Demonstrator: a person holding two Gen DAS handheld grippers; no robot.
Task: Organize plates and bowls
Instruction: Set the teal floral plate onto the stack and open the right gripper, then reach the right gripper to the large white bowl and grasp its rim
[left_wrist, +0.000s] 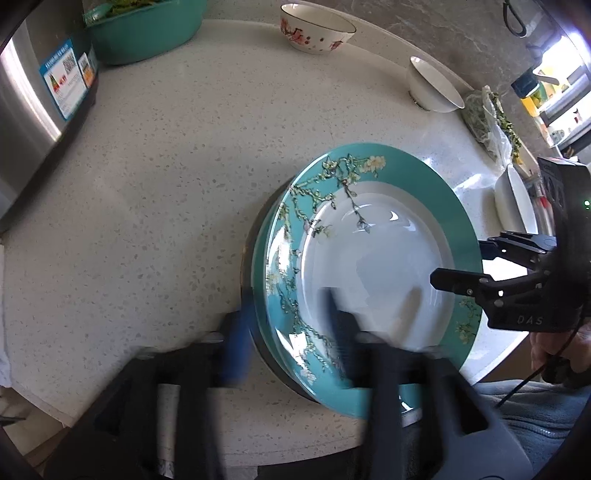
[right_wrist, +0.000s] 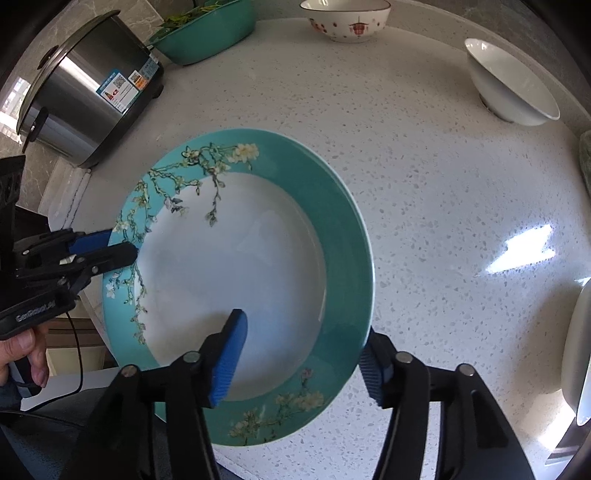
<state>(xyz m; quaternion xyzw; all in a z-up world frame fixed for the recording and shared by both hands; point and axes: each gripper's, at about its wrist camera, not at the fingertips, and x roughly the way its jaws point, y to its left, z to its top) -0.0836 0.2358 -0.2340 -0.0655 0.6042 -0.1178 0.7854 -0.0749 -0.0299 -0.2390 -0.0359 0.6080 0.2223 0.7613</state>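
A teal-rimmed plate with a white centre and blossom branches (left_wrist: 373, 258) (right_wrist: 236, 266) lies on the speckled counter (left_wrist: 166, 184), on top of at least one more plate whose edge shows at its left. My left gripper (left_wrist: 286, 299) (right_wrist: 123, 243) stands open, its blurred fingers on either side of the plate's left rim. My right gripper (right_wrist: 303, 325) (left_wrist: 458, 260) is open too: one blue pad (right_wrist: 229, 362) hangs over the white centre, the other outside the right rim, neither pressing. A flowered bowl (left_wrist: 317, 31) (right_wrist: 345, 18) and a white bowl (left_wrist: 434, 86) (right_wrist: 509, 85) stand upright at the back.
A steel rice cooker (left_wrist: 37, 103) (right_wrist: 81, 92) and a teal basin of greens (left_wrist: 144, 33) (right_wrist: 207, 33) stand at the back left. A bag of greens (left_wrist: 487, 122) and a white dish (left_wrist: 515, 199) (right_wrist: 578, 350) lie at the right. The counter's edge runs just under the plates.
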